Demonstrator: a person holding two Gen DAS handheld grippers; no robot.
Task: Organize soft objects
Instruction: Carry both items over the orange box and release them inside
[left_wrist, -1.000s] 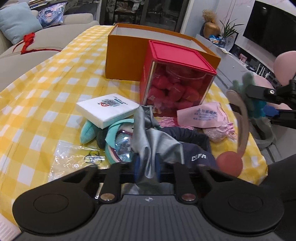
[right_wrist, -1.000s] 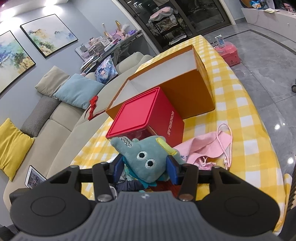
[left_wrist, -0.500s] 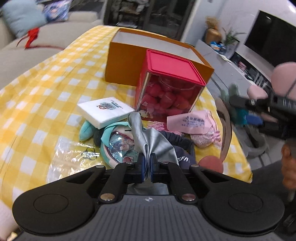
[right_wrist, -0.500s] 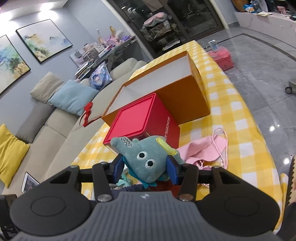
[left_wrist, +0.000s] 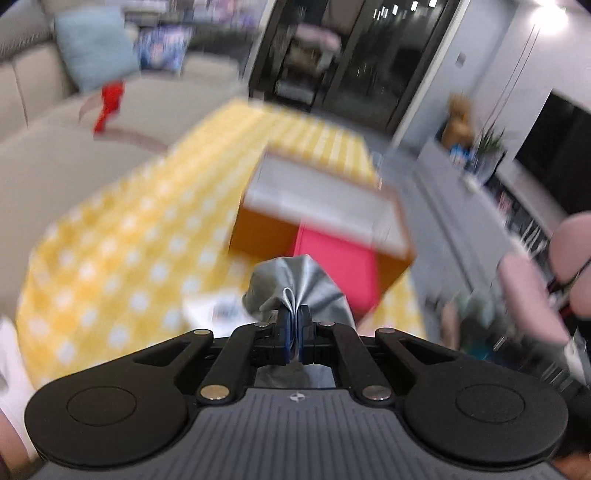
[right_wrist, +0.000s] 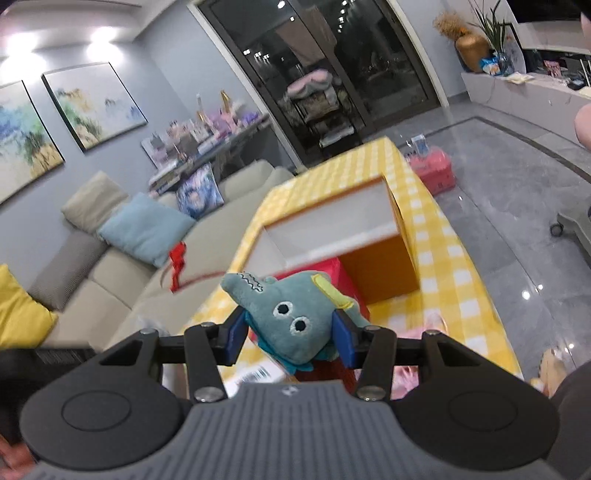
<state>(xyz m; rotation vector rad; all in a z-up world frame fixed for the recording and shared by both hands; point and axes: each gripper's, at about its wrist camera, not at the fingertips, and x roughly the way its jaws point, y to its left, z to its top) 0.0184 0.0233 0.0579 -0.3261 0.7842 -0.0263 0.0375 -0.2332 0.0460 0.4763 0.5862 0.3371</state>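
Note:
My left gripper (left_wrist: 294, 332) is shut on a fold of grey cloth (left_wrist: 299, 284), which hangs lifted above the yellow checked table (left_wrist: 122, 240). The left wrist view is blurred. My right gripper (right_wrist: 290, 334) is shut on a teal plush crocodile (right_wrist: 286, 314), its blue pads pressing both sides of the head, held up over the table. Ahead of both stands an open orange box (right_wrist: 354, 236) with a white inside (left_wrist: 321, 203). A red lidded box (left_wrist: 336, 266) sits in front of it, partly hidden behind the plush in the right wrist view.
A beige sofa (right_wrist: 122, 266) with cushions runs along the table's left side. A pink pouch (right_wrist: 417, 332) lies on the cloth to the right. A white packet (left_wrist: 218, 306) lies near the table's front. Grey tiled floor (right_wrist: 517, 221) is to the right.
Both grippers rose well above the table. The left closed fully on the grey cloth and pulled it up off the pile. The right kept its hold on the plush.

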